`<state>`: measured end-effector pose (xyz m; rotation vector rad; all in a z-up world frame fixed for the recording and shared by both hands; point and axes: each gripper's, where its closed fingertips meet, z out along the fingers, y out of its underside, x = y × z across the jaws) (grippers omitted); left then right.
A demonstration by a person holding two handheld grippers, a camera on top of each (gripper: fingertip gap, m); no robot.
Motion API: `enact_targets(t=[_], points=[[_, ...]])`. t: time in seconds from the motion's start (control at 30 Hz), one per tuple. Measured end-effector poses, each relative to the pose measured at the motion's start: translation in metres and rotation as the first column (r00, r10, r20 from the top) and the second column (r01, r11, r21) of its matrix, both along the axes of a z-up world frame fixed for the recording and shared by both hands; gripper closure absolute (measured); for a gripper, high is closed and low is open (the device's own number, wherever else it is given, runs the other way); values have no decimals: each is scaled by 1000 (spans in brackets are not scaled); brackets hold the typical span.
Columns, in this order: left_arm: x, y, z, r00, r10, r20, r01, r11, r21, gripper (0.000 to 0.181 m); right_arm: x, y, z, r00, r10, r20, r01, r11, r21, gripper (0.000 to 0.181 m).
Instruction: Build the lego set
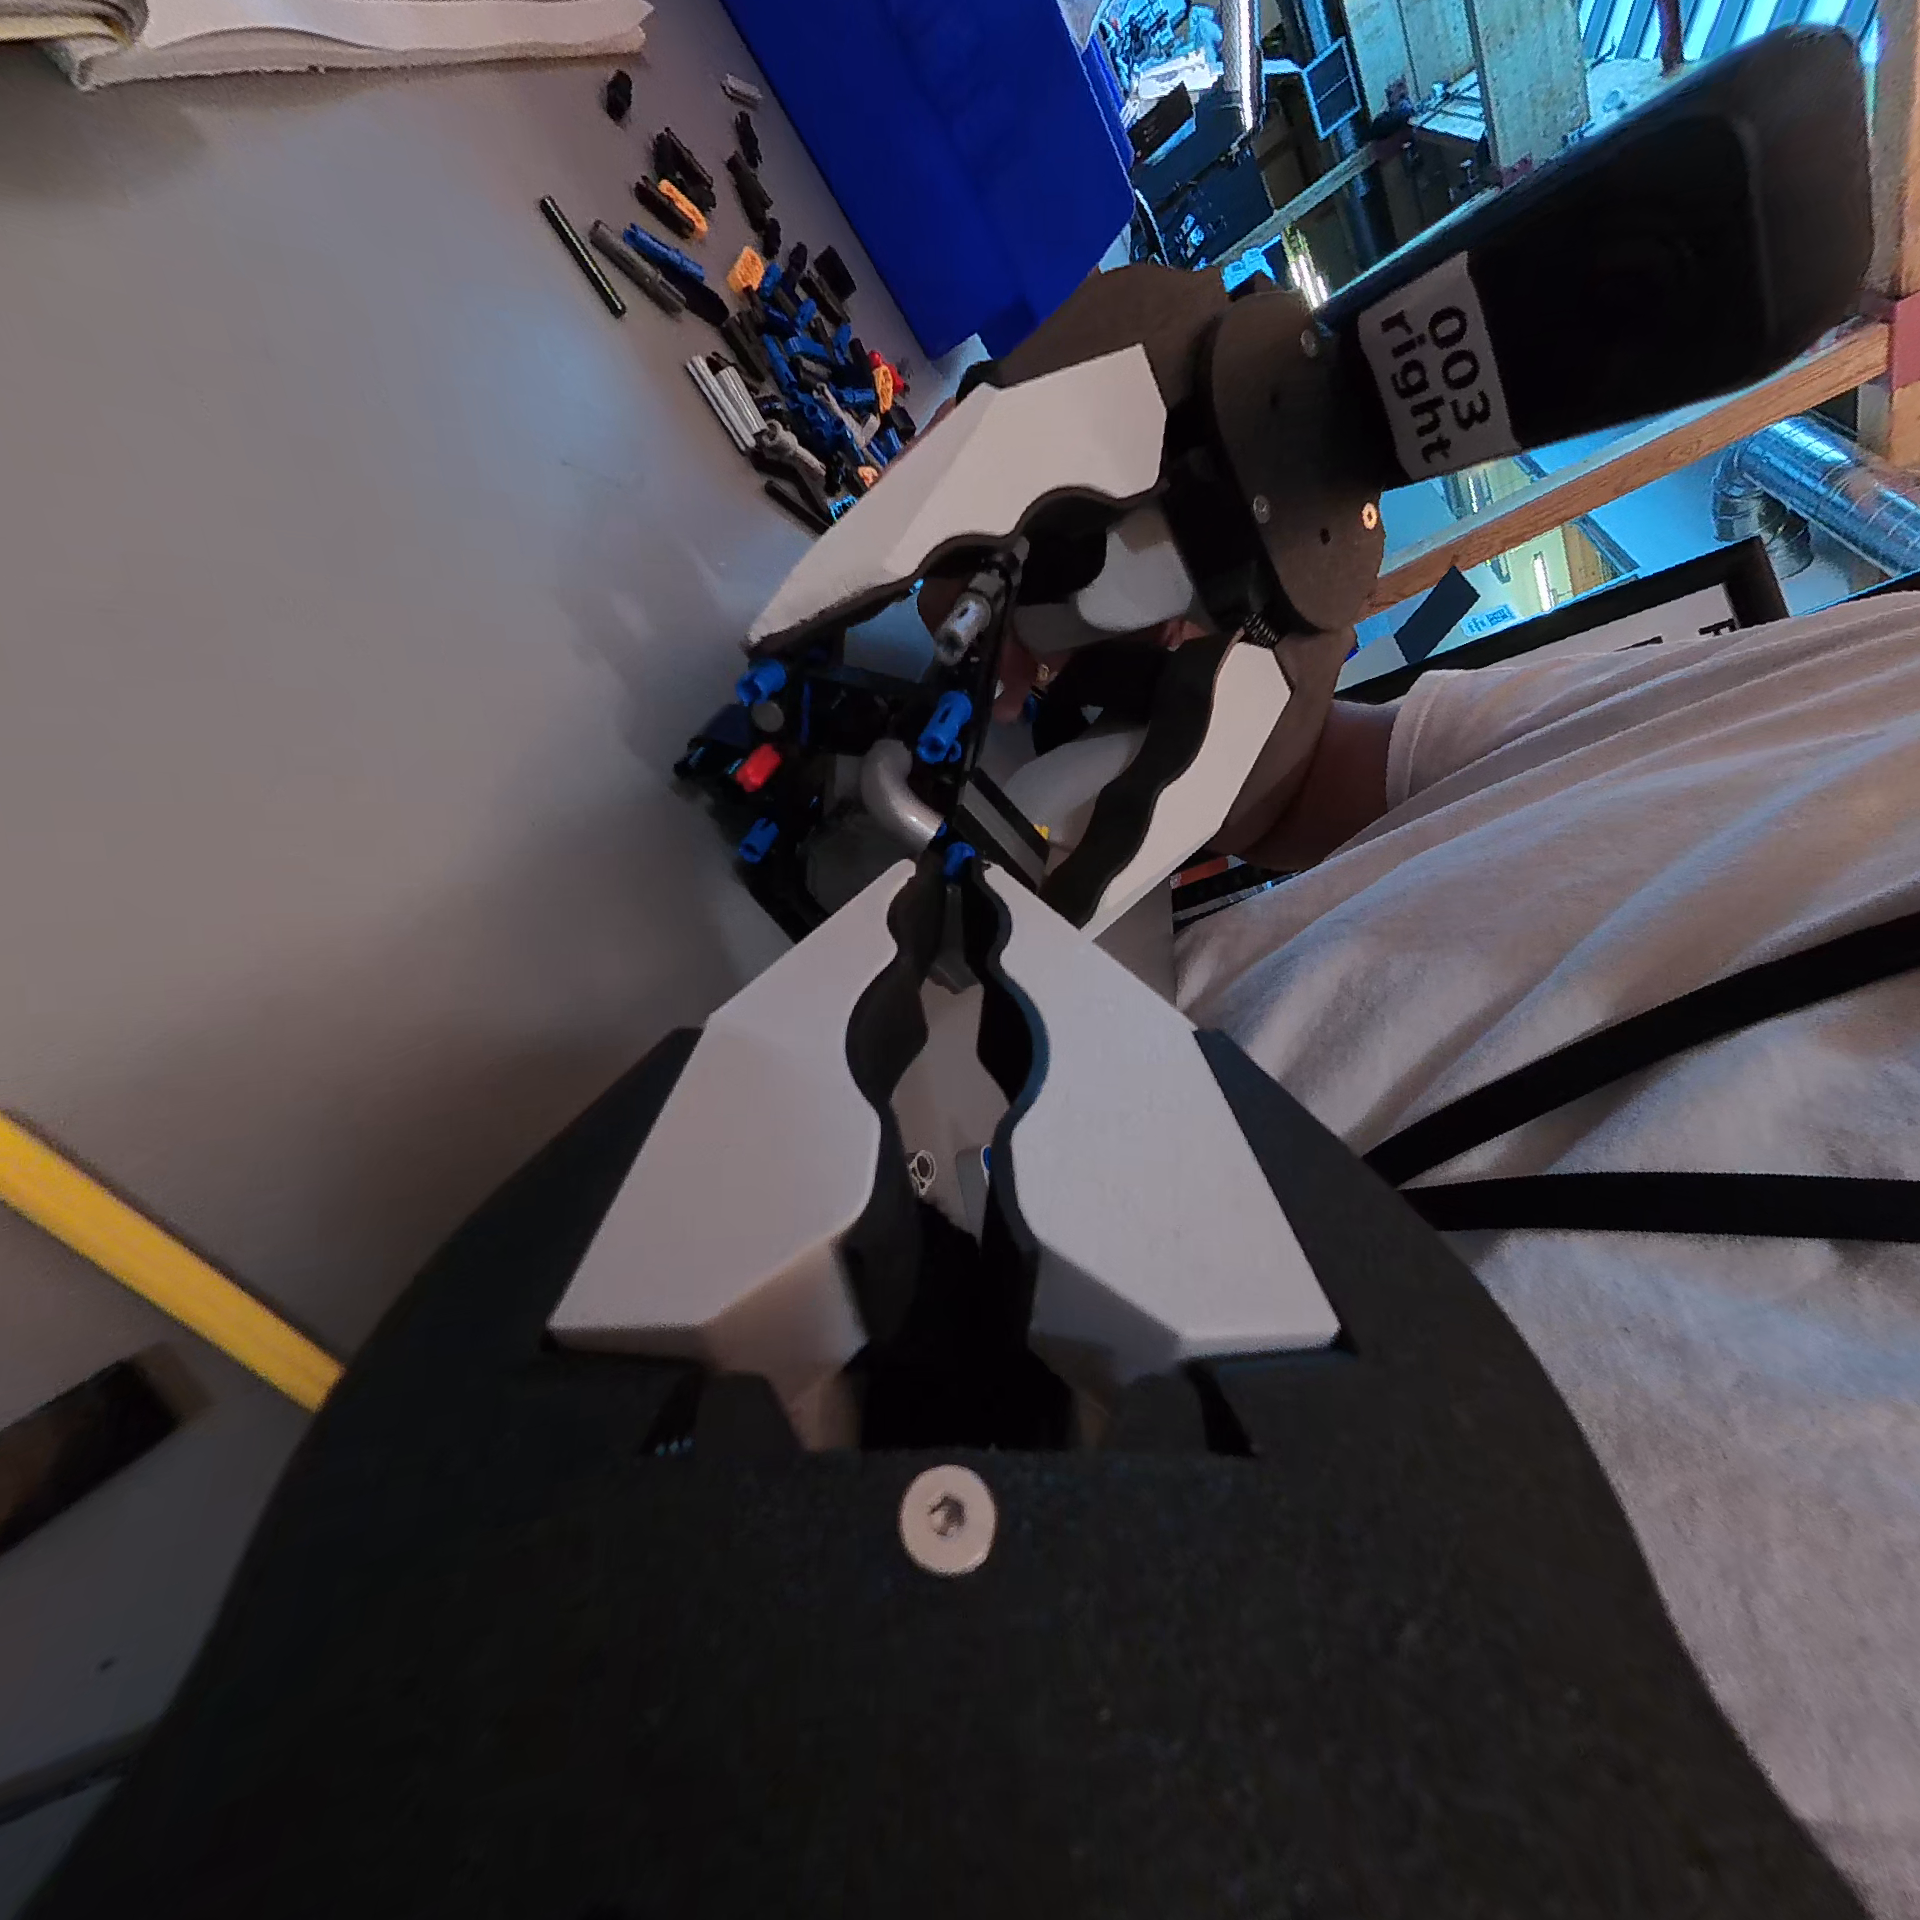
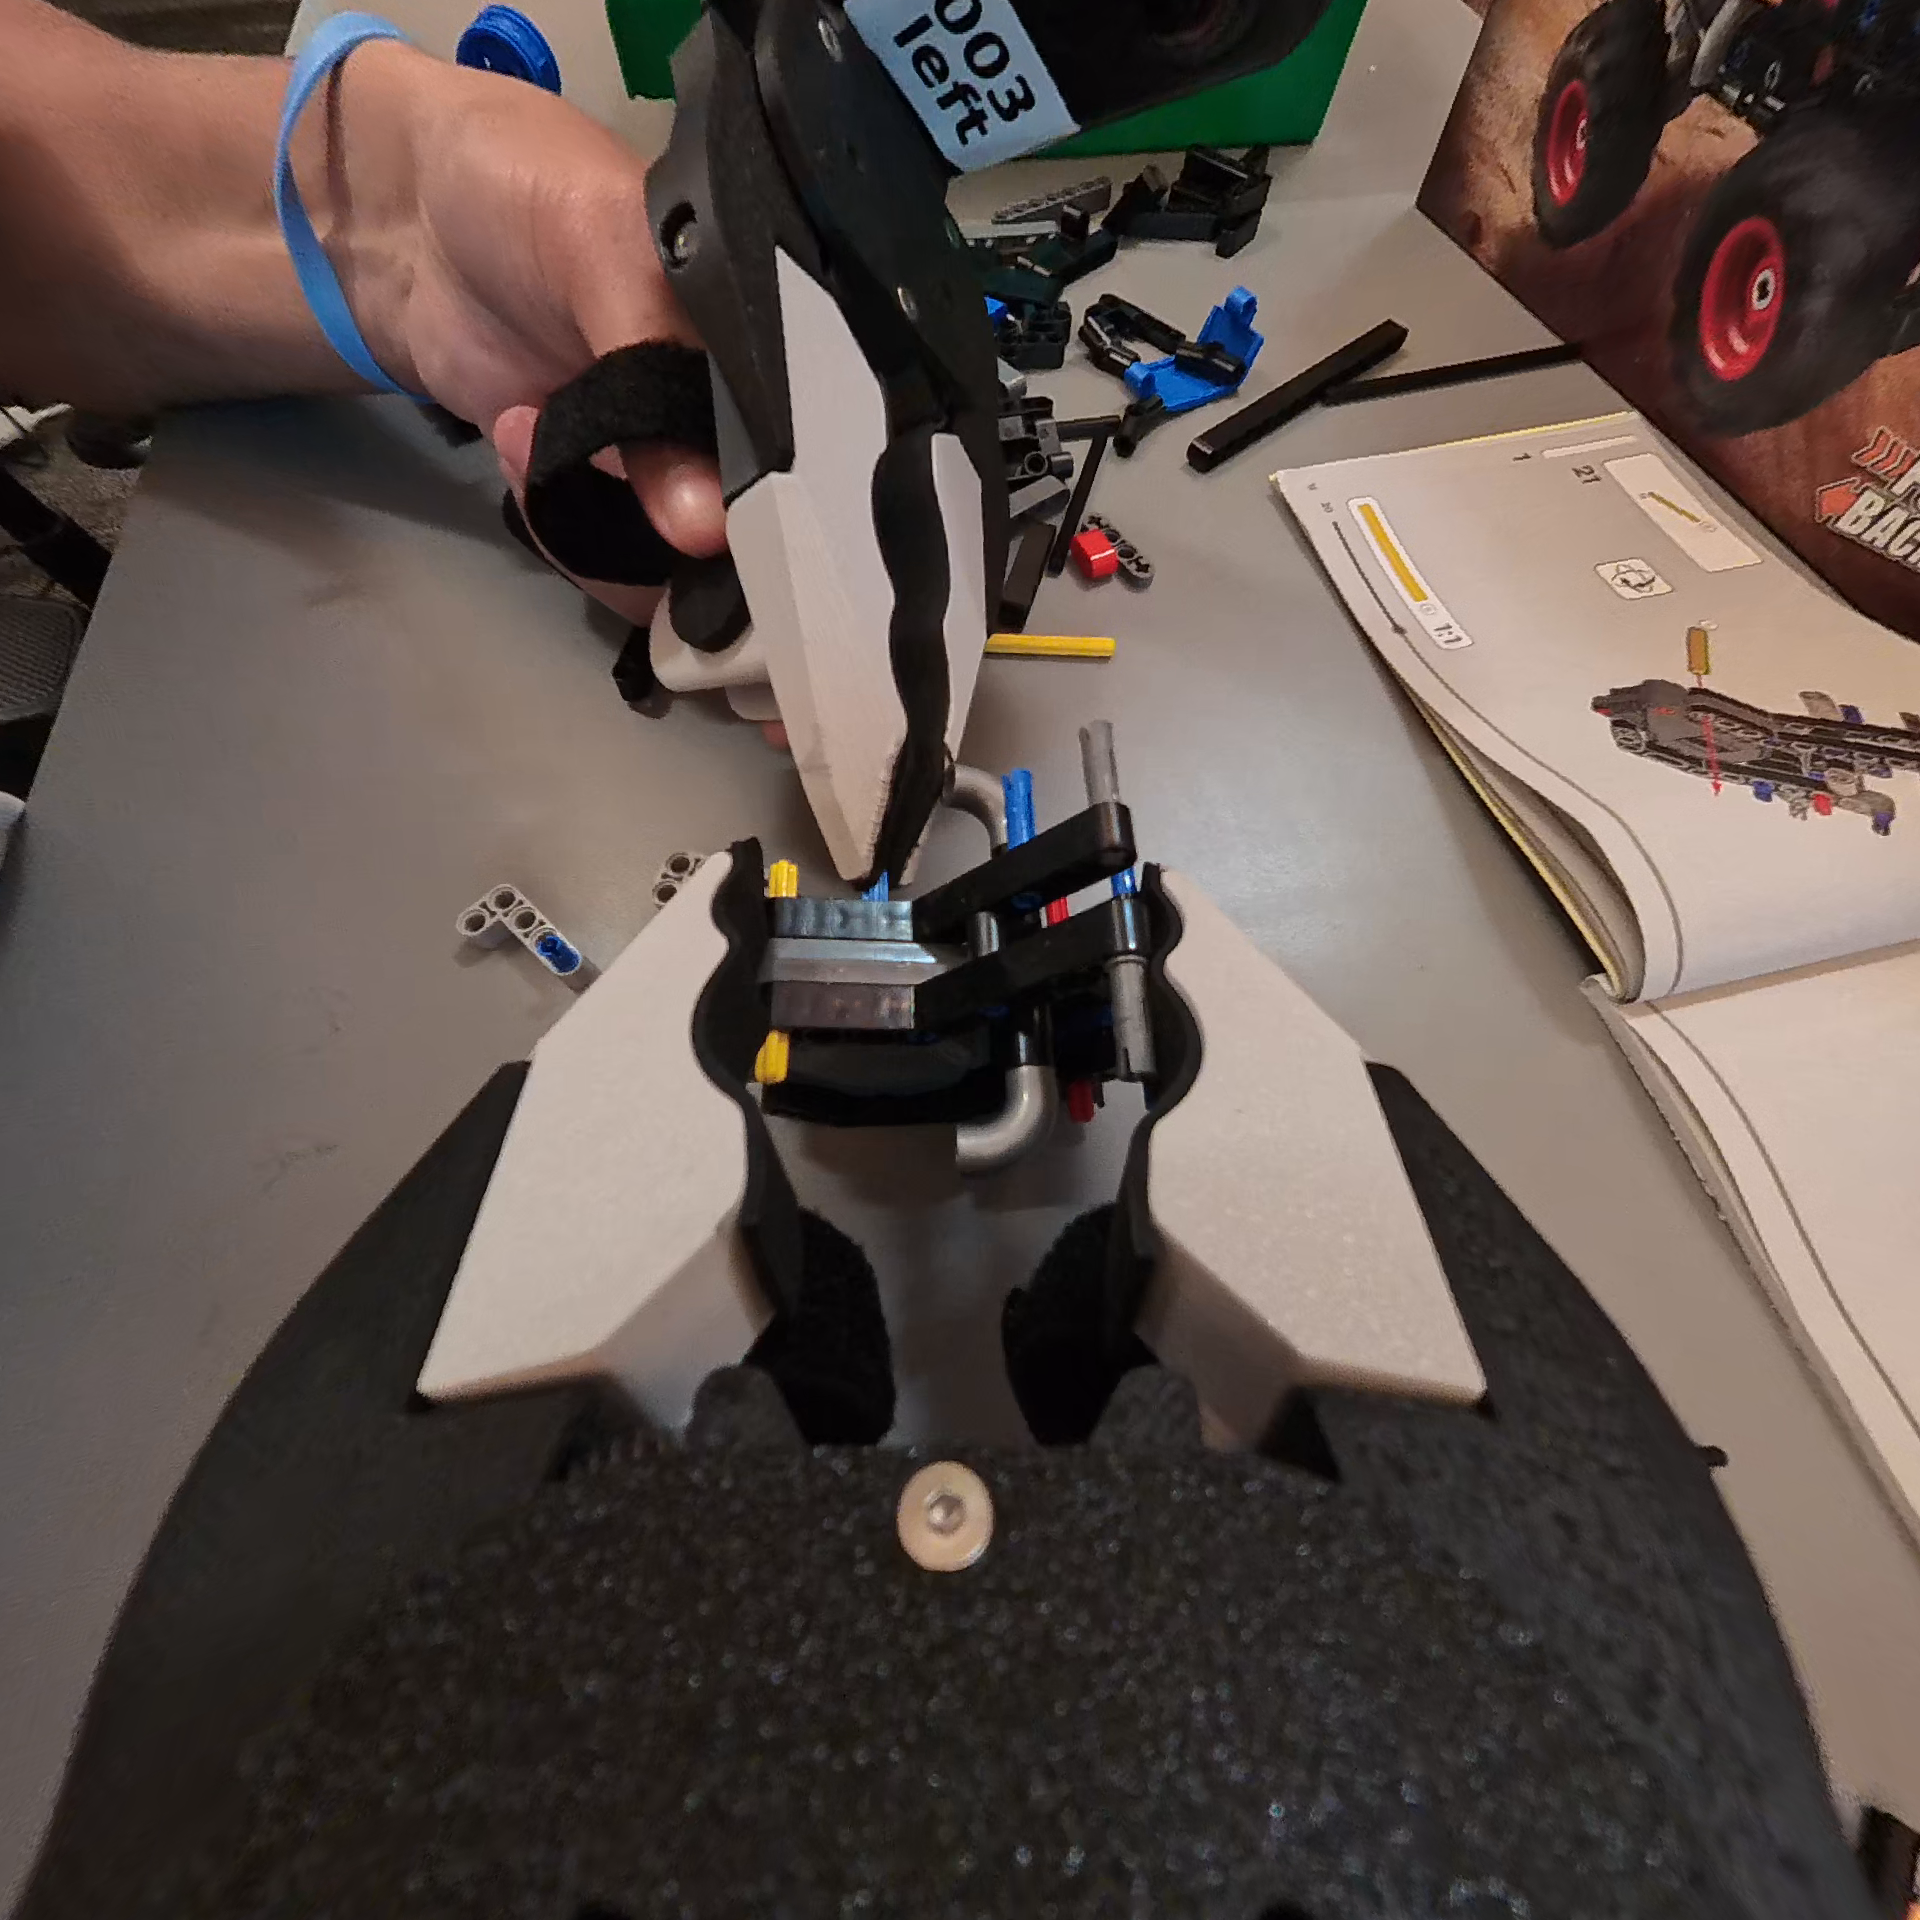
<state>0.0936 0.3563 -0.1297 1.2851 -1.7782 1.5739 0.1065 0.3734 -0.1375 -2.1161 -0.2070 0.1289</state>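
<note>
My right gripper [image 2: 943,878] is shut on the black and grey lego assembly [image 2: 935,997], which has blue, yellow and red pins and a grey curved tube. It holds the assembly just above the grey table [image 2: 312,727]. My left gripper [image 2: 883,862] comes down from above, shut on a small blue pin [image 2: 876,888] at the assembly's top edge. In the left wrist view, the left gripper [image 1: 951,883] pinches the blue pin [image 1: 956,860] at its tips. Beyond it, the right gripper [image 1: 925,769] clamps the assembly [image 1: 790,748].
An open instruction booklet [image 2: 1621,675] and the set's box [image 2: 1714,208] lie to the right. Loose parts [image 2: 1143,343], a yellow axle [image 2: 1049,646] and a grey angled piece [image 2: 520,925] lie around. Another parts pile [image 1: 790,343] sits beside a blue bin [image 1: 935,156]. Left and right tips are no more than a few centimetres apart.
</note>
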Motion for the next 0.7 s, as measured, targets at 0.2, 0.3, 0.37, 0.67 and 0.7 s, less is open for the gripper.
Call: enact_targets(t=[0.2,0.3,0.37,0.67,0.7], points=[[9,22,-4,997,77,22,-78,996,48,181,4,-5,0,1000,2,-8,-2,1000,-3,111],[13,24,1,995,90,51,-92,995,37,181,-3,2,9,999,11,37,-11,1000,23,161],[11,20,-2,997,49,63,-54,995,79,181,-15,5,13,993,45,113,-52,997,62,162],[10,36,-7,982,43,184,-84,972,221,181,2,0,13,1000,-20,8,20,998,52,164],[7,35,-3,981,25,191,-66,975,212,180,5,-2,13,999,-27,-30,28,998,49,165]])
